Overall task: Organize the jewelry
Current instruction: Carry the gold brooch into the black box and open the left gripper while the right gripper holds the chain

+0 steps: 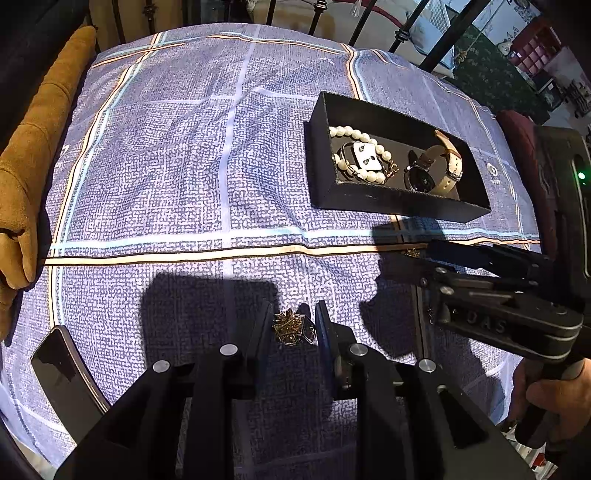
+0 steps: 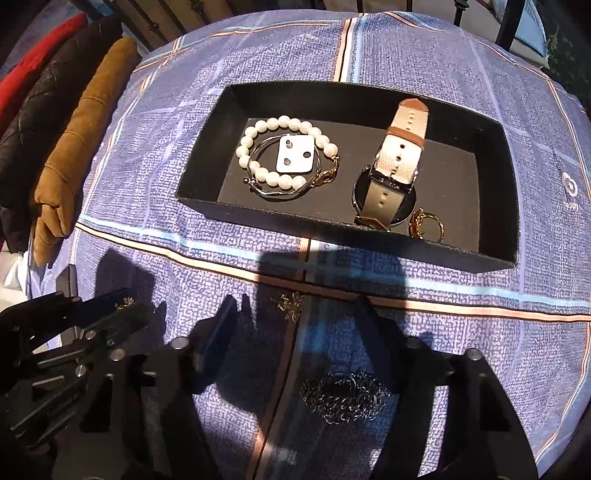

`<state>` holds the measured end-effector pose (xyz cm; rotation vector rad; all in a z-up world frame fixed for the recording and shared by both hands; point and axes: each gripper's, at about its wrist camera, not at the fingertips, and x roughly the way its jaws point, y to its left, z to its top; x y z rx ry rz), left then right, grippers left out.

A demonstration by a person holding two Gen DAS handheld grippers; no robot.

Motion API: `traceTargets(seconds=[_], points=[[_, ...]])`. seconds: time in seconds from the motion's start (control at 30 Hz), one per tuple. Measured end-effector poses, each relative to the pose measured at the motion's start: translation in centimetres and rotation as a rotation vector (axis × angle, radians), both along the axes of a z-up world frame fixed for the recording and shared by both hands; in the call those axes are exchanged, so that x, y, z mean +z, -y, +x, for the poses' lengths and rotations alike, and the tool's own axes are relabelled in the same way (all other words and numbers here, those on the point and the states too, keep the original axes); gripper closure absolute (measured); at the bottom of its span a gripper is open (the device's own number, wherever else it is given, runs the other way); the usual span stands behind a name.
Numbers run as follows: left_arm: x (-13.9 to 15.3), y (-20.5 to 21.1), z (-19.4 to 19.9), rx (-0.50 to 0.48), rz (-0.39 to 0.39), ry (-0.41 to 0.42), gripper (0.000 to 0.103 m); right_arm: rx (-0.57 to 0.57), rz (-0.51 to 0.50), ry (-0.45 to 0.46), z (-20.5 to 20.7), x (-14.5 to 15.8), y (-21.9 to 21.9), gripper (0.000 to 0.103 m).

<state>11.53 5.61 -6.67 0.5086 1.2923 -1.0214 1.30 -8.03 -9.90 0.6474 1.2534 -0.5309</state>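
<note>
A black jewelry box [image 1: 402, 206] [image 2: 207, 206] sits on the blue checked cloth. It holds a pearl bracelet [image 1: 360, 131] [image 2: 284, 122], a white earring card [image 1: 365, 155] [image 2: 295, 155], a beige-strap watch [image 1: 448, 155] [image 2: 402, 147] and a gold ring [image 2: 424, 223]. My left gripper [image 1: 293, 321] has its jaws close around a small gold brooch [image 1: 290, 326] on the cloth; whether they touch it I cannot tell. It also shows in the right wrist view [image 2: 123, 304]. My right gripper [image 2: 299, 306] is open above a second gold piece [image 2: 291, 304] and a dark chain [image 2: 343, 398]. It also shows in the left wrist view [image 1: 402, 258].
A phone [image 1: 62, 373] lies at the cloth's left edge. A tan cushion [image 1: 33, 147] [image 2: 85, 147] borders the left side, with dark and red cushions [image 2: 33, 96] beyond. A black metal railing [image 1: 406, 33] runs behind the table.
</note>
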Motion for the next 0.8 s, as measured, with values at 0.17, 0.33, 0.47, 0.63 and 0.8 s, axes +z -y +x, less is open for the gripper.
traceTargets(seconds=[0.17, 0.33, 0.47, 0.63, 0.8], points=[[0.0, 0.0, 0.0, -0.009, 0.001, 0.000, 0.080, 0.032, -0.028, 0.012, 0.4, 0.3, -0.4, 0.085], [0.0, 0.4, -0.3, -0.021, -0.003, -0.004, 0.080, 0.023, -0.007, 0.086, -1.1, 1.2, -0.8, 0.085], [0.1, 0.8, -0.7, -0.037, -0.005, -0.006, 0.080, 0.006, 0.023, 0.122, -2.9, 2.2, -1.1, 0.085], [0.0, 1.3, -1.8, -0.069, 0.005, -0.014, 0.080, -0.022, 0.059, 0.116, -5.2, 2.6, -1.7, 0.085], [0.1, 2.3, -3.6, -0.130, 0.021, -0.005, 0.080, -0.012, 0.091, 0.081, -6.8, 2.2, -2.9, 0.084]])
